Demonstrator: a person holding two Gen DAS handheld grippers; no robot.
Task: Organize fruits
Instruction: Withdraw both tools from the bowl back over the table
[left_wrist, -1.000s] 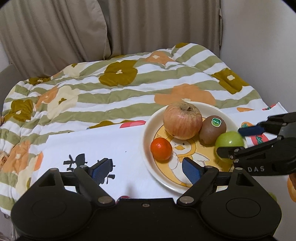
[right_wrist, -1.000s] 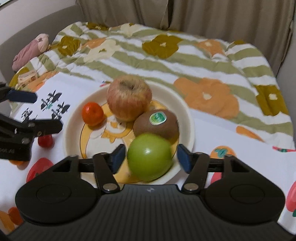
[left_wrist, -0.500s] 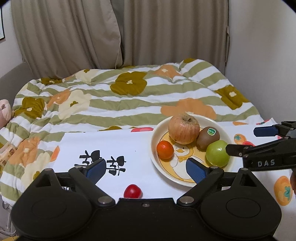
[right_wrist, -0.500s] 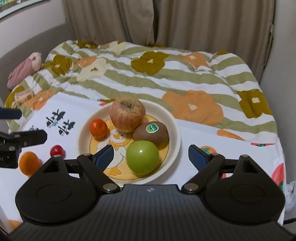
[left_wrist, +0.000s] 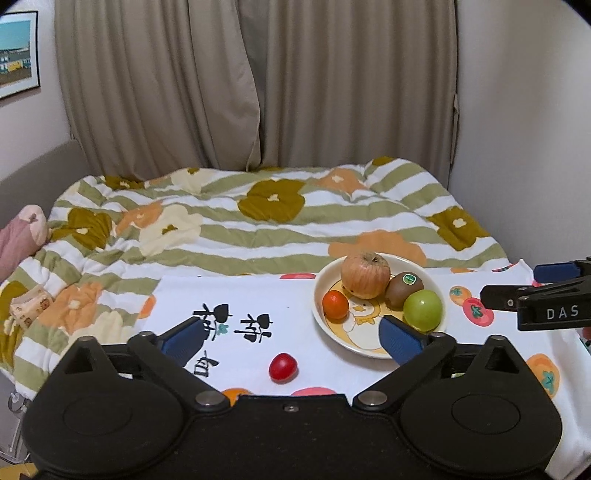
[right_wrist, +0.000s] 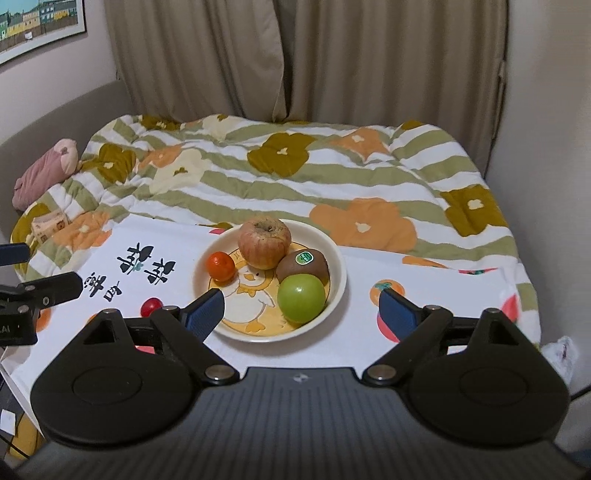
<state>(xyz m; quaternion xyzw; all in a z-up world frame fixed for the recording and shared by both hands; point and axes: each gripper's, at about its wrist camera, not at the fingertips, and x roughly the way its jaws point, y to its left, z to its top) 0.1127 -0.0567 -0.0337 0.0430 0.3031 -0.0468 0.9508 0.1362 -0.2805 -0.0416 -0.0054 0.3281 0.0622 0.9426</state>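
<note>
A cream plate (right_wrist: 338, 273) (left_wrist: 436, 326) holds a red apple (right_wrist: 263, 242) (left_wrist: 365, 275), a kiwi (right_wrist: 303, 265) (left_wrist: 403, 290), a green apple (right_wrist: 301, 298) (left_wrist: 422, 309) and a small orange (right_wrist: 221, 266) (left_wrist: 335, 304). A red cherry tomato (left_wrist: 283, 367) (right_wrist: 151, 305) lies on the white cloth left of the plate. An orange fruit (left_wrist: 233, 394) peeks out under my left gripper. My left gripper (left_wrist: 291, 341) is open and empty, above the tomato. My right gripper (right_wrist: 301, 308) is open and empty, pulled back from the plate.
The white printed cloth (left_wrist: 240, 295) lies over a striped floral quilt (right_wrist: 295, 173). A pink plush (right_wrist: 44, 173) lies at the far left. Curtains (left_wrist: 258, 85) and a wall close the back. The cloth's near edge drops off at the right (right_wrist: 532, 332).
Both grippers have pulled back and up from the plate. The right gripper has let go of the green apple, which now rests on the plate, and its jaws have opened wider.
</note>
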